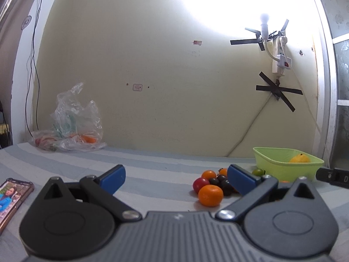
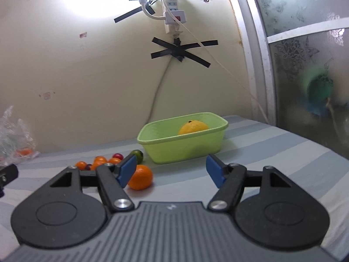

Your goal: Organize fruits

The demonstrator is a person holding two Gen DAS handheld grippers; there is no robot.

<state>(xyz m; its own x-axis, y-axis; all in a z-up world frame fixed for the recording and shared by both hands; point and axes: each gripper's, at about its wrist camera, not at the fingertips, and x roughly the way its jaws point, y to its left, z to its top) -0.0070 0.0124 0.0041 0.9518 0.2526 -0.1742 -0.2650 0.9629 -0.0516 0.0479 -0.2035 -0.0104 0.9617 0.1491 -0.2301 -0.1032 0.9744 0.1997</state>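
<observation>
A heap of small fruits lies on the striped cloth: an orange mandarin (image 1: pixel 210 195) in front, a red tomato (image 1: pixel 200 184), dark grapes (image 1: pixel 225 185) and a green one (image 1: pixel 258 172). Behind them stands a light green tub (image 1: pixel 285 168) holding a yellow-orange fruit (image 1: pixel 300 159). My left gripper (image 1: pixel 176 180) is open, its right finger beside the heap, nothing between the fingers. My right gripper (image 2: pixel 172 171) is open and empty too, in front of the tub (image 2: pixel 183 146). An orange mandarin (image 2: pixel 140 177) sits just beside its left finger, with the other small fruits (image 2: pixel 100 162) further left.
A crumpled clear plastic bag (image 1: pixel 74 126) with more produce lies at the back left by the wall. A phone (image 1: pixel 11 198) rests at the left edge. Cables and a power strip (image 1: pixel 280 59) hang on the wall. A frosted glass door (image 2: pixel 305 65) bounds the right.
</observation>
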